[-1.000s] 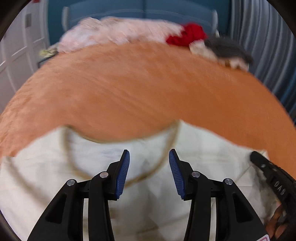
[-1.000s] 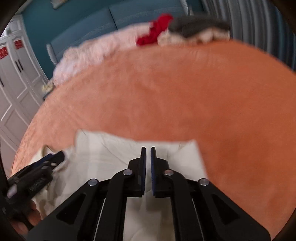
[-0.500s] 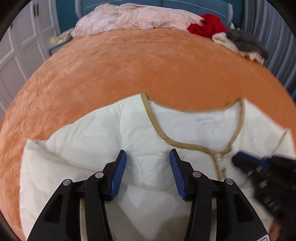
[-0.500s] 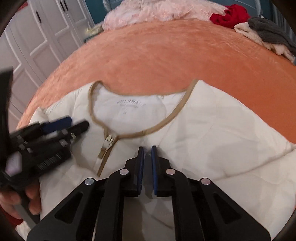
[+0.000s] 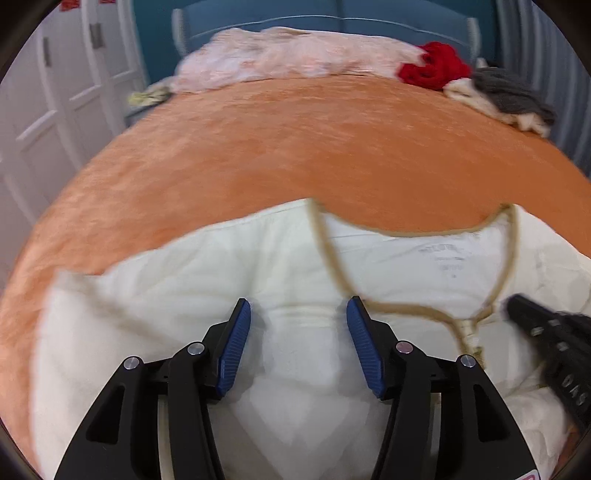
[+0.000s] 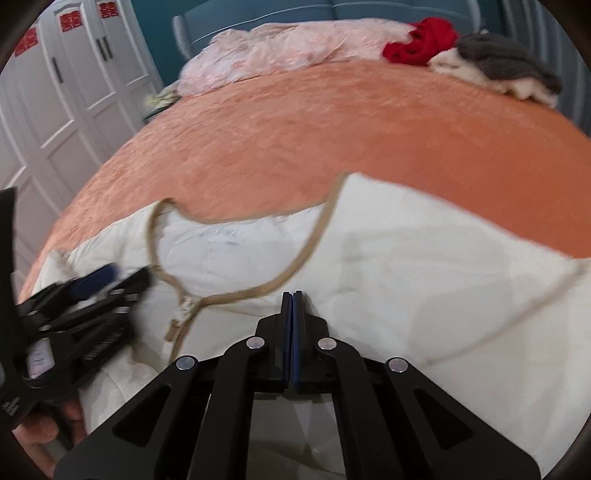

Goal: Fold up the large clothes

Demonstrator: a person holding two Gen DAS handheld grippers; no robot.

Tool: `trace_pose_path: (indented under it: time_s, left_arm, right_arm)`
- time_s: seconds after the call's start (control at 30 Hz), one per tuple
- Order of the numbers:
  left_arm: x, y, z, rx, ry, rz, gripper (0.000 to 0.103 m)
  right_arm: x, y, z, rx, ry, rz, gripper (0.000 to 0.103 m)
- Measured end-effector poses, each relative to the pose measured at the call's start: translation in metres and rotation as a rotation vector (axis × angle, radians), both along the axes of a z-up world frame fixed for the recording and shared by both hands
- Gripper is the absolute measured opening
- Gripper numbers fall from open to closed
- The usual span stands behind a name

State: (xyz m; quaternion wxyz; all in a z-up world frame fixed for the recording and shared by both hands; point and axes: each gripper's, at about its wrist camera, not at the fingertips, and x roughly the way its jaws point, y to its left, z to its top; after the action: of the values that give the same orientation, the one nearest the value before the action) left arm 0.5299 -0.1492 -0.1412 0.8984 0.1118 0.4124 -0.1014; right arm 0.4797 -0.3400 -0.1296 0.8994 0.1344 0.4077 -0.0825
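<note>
Orange bedspread [image 5: 295, 147]: cream jacket [image 5: 207, 280] flat, neckline toward headboard; left claw [image 5: 298, 314] released, right claw [image 6: 291, 299] clenched empty.

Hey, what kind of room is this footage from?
Most likely a bedroom. A cream jacket lies spread on a wide bed with an orange cover, a blue padded headboard stands at the far end behind piled clothes, and white wardrobe doors line the side.

A bedroom: orange-covered bed [image 6: 332, 129], white wardrobe doors [image 6: 74, 92].
</note>
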Motion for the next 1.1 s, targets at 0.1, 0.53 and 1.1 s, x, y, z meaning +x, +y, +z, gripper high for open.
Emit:
trace_pose_path:
  time_s: [0.1,0.53,1.1]
  left_arm:
    - [-0.023,0.04,0.027,-0.118,0.007,0.084,0.056]
    - [-0.253,0.304,0.034,-0.398,0.366,0.236,0.083]
    - [-0.313,0.298,0.046,-0.472,0.351,0.228,0.006]
  right_arm:
    - [-0.049,-0.015,0.04,-0.031,-0.072,-0.149,0.033]
    - [-0.443,-0.036,0.051,0.239,0.146,-0.122,0.079]
    - [-0.474,-0.004,0.046,0.477,0.033,-0.233,0.004]
